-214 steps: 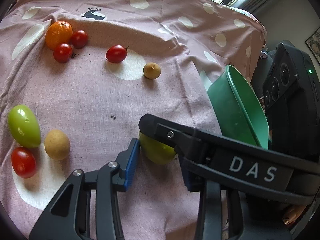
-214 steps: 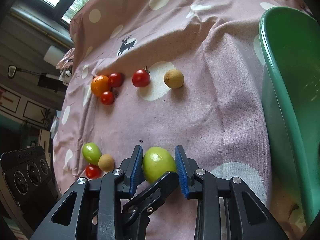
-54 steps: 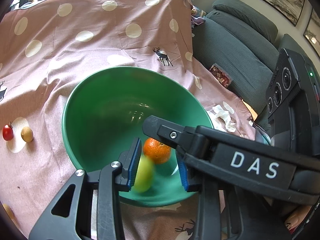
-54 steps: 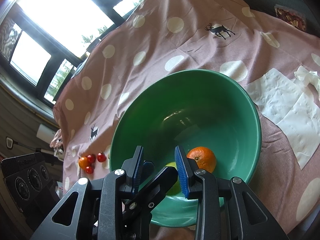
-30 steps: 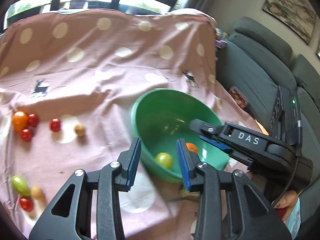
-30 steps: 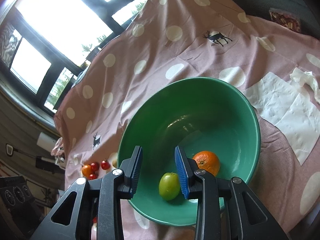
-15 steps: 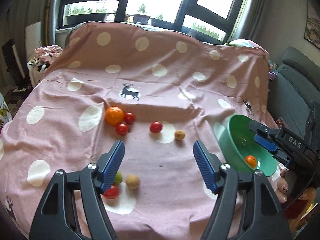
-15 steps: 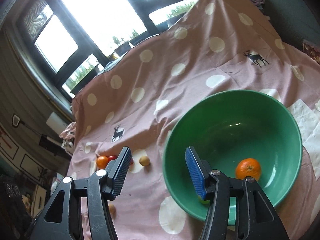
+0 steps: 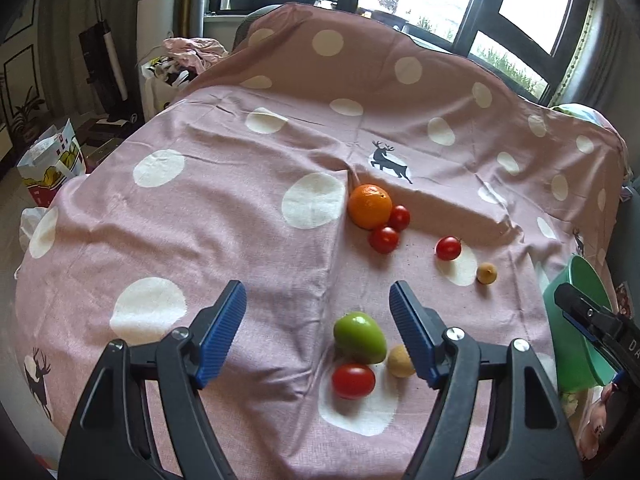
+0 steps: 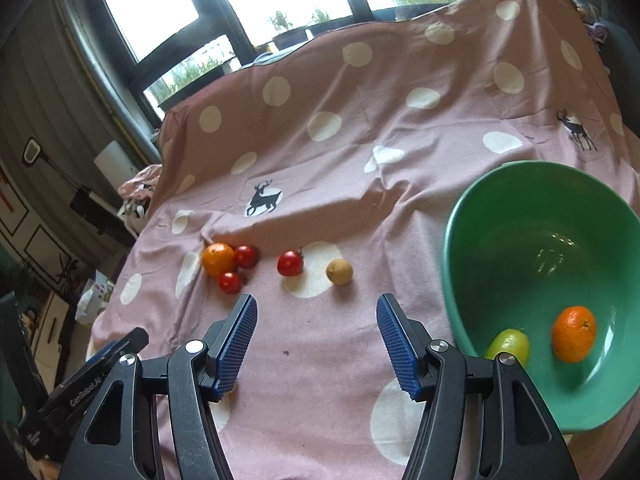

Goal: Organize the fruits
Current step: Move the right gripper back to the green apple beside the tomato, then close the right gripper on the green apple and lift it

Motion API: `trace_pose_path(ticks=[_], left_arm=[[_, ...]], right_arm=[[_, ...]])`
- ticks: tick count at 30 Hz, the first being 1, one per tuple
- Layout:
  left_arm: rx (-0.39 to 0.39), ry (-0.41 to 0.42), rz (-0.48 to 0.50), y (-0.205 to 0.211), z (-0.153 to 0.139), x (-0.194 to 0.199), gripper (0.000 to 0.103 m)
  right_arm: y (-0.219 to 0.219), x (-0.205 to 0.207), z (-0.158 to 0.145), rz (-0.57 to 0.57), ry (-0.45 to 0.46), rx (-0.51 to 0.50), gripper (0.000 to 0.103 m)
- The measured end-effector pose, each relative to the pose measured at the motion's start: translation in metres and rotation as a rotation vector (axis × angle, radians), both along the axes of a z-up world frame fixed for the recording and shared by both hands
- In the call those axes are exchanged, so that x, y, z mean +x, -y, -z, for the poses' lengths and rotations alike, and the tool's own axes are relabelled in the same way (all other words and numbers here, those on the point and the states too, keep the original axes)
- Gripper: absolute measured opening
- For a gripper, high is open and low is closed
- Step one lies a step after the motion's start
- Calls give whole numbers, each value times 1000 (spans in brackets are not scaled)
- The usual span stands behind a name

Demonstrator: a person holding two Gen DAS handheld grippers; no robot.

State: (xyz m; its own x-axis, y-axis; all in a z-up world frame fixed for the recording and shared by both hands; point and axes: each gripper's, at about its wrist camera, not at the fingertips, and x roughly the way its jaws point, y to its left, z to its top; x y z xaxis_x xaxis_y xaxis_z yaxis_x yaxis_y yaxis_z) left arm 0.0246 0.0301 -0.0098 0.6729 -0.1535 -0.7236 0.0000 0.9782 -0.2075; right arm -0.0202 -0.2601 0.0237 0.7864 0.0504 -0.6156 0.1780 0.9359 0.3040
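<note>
My left gripper (image 9: 318, 322) is open and empty above the pink dotted cloth. Just ahead of it lie a green fruit (image 9: 360, 337), a red tomato (image 9: 353, 381) and a small tan fruit (image 9: 401, 361). Farther off lie an orange (image 9: 369, 205), three red tomatoes (image 9: 384, 239) and another tan fruit (image 9: 486, 273). My right gripper (image 10: 316, 338) is open and empty. The green bowl (image 10: 500, 208) to its right holds an orange (image 10: 573, 333) and a green fruit (image 10: 509, 345).
The cloth (image 9: 224, 216) drapes over the table and falls off at the left edge. Bags and clutter (image 9: 48, 160) stand on the floor to the left. Windows run along the back. The bowl's edge (image 9: 584, 280) shows at the right in the left wrist view.
Both grippers have opened wider and pulled back from the bowl. The left one has swung left and down toward the green fruit, tomato and tan fruit.
</note>
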Motion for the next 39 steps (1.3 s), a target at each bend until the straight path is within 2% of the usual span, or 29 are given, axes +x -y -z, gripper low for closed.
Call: trace_pose_path(ticks=[3, 14, 19, 23, 27, 31, 39], left_arm=[[-37, -15, 10, -2, 3, 0, 74], [-59, -39, -14, -9, 6, 4, 74], [-97, -33, -43, -18, 6, 3, 74], [-118, -24, -74, -27, 4, 3, 73], [-140, -37, -94, -31, 6, 4, 73], [-147, -36, -97, -32, 5, 3, 73], [-137, -50, -80, -30, 7, 4, 73]], right_arm=[[-8, 4, 5, -41, -9, 27, 63], [-41, 19, 20, -160, -68, 97, 63], [-56, 27, 29, -235, -101, 138, 63], [-67, 34, 37, -285, -132, 176, 53], [-80, 45, 48, -339, -178, 231, 52], [-97, 58, 56, -348, -211, 181, 46], [-122, 70, 67, -367, -235, 51, 44]])
